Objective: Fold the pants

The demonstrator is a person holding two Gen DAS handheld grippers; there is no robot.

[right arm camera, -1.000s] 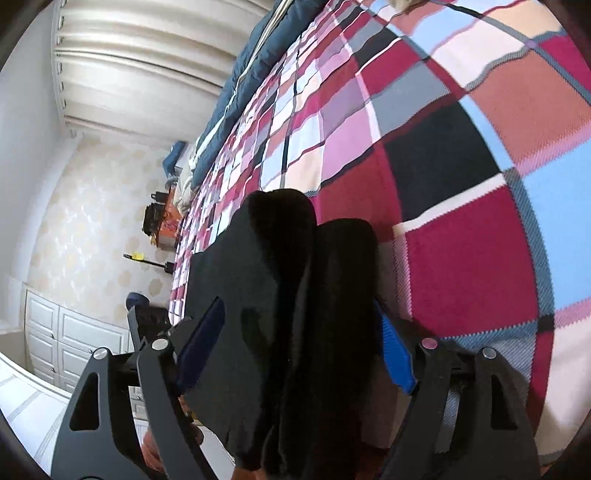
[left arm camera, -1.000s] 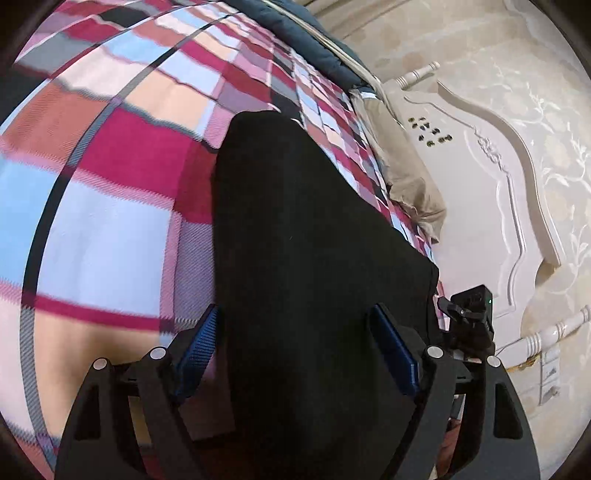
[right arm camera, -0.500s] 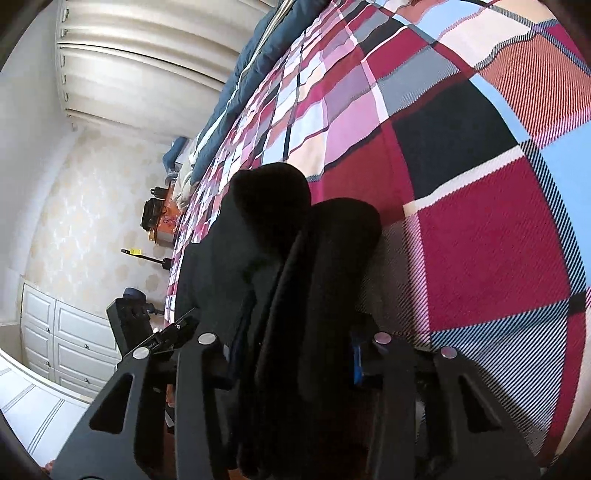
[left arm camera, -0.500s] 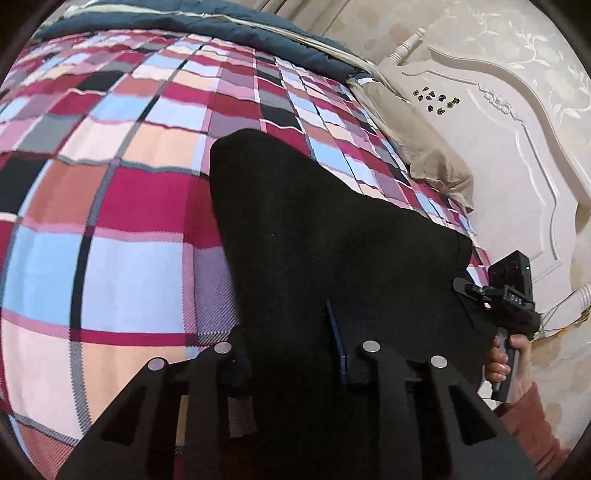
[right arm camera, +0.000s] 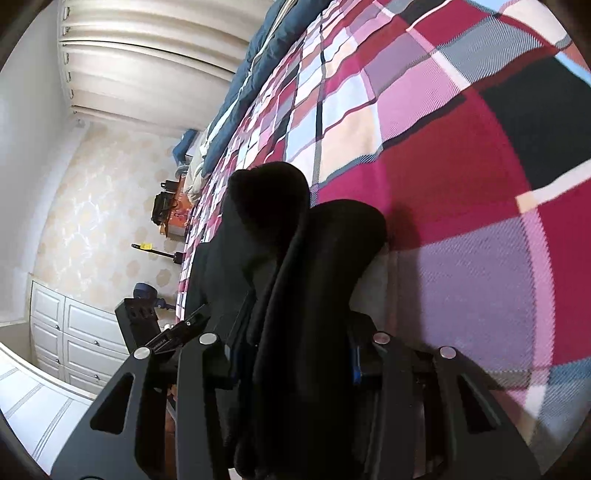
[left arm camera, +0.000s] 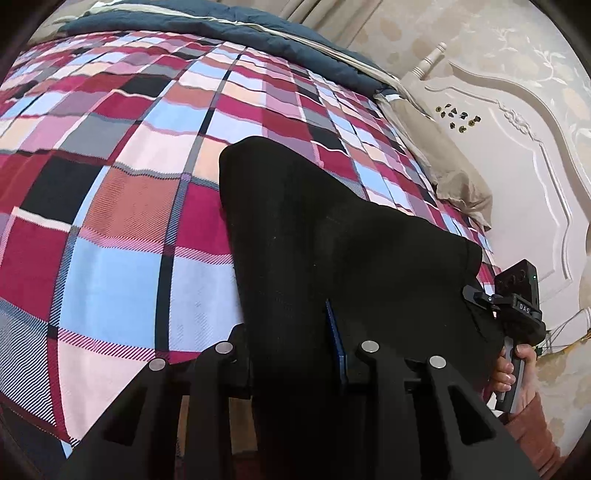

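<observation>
Black pants (left arm camera: 314, 229) lie on a plaid bedspread (left arm camera: 122, 221) near the bed's front edge, one end reaching away across the bed. My left gripper (left arm camera: 291, 354) is shut on the near edge of the pants. My right gripper (right arm camera: 295, 350) is shut on a bunched, doubled part of the same pants (right arm camera: 295, 236). The right gripper's body and the hand that holds it (left arm camera: 517, 321) show at the pants' right end in the left wrist view. The left gripper's body (right arm camera: 144, 325) shows at the left in the right wrist view.
A white carved headboard (left arm camera: 509, 147) and a beige pillow (left arm camera: 450, 173) stand to the right. A dark blue duvet (left arm camera: 221, 26) lies along the far side of the bed. Curtains (right arm camera: 147, 62), white drawers (right arm camera: 70, 332) and a cluttered nightstand (right arm camera: 170, 214) are in the room.
Both grippers went from open to shut on the pants' near edge. The views have shifted, showing the cloth lifted slightly.
</observation>
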